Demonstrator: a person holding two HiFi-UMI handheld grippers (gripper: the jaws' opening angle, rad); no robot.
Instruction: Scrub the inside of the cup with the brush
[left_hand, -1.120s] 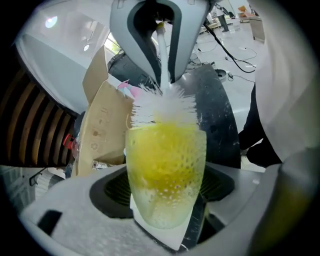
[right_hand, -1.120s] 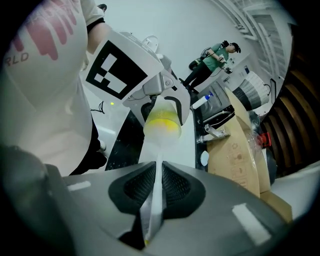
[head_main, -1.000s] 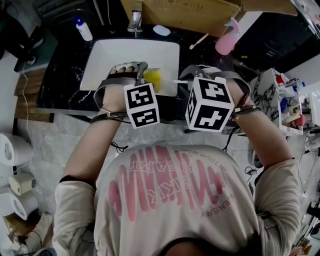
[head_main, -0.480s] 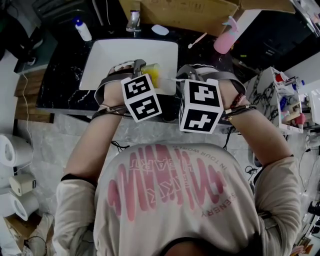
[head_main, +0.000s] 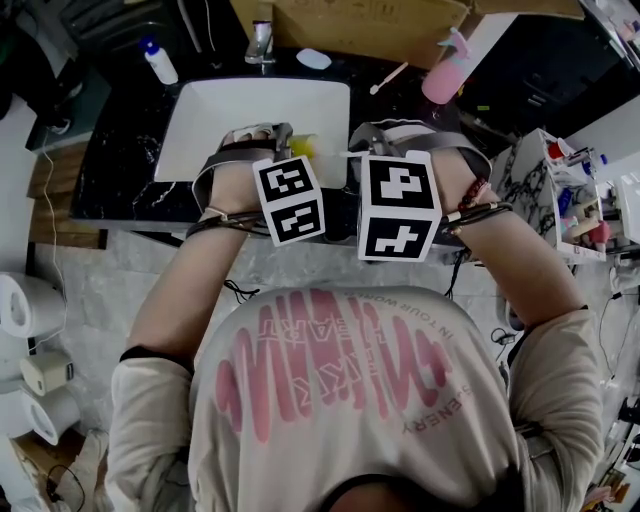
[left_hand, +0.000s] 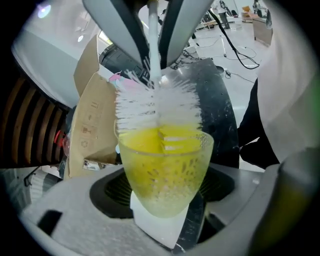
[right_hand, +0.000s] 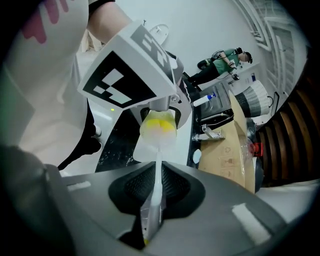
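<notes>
We see a translucent yellow plastic cup (left_hand: 165, 175), its smooth wall speckled with droplets, against the soft white bristles of a brush (left_hand: 157, 102) on a milky, semi-clear plastic stem. The left gripper (left_hand: 162, 207) and right gripper (right_hand: 151, 212) show matt grey plastic, with finely ribbed dark recesses. Farther off, we note a glossy white sink (head_main: 200, 110), a polished black stone-look counter (head_main: 120, 160) veined in white, a shiny metal tap (head_main: 262, 40), dull brown cardboard (head_main: 350, 25), and, nearest, a soft cloth shirt (head_main: 340, 400).
</notes>
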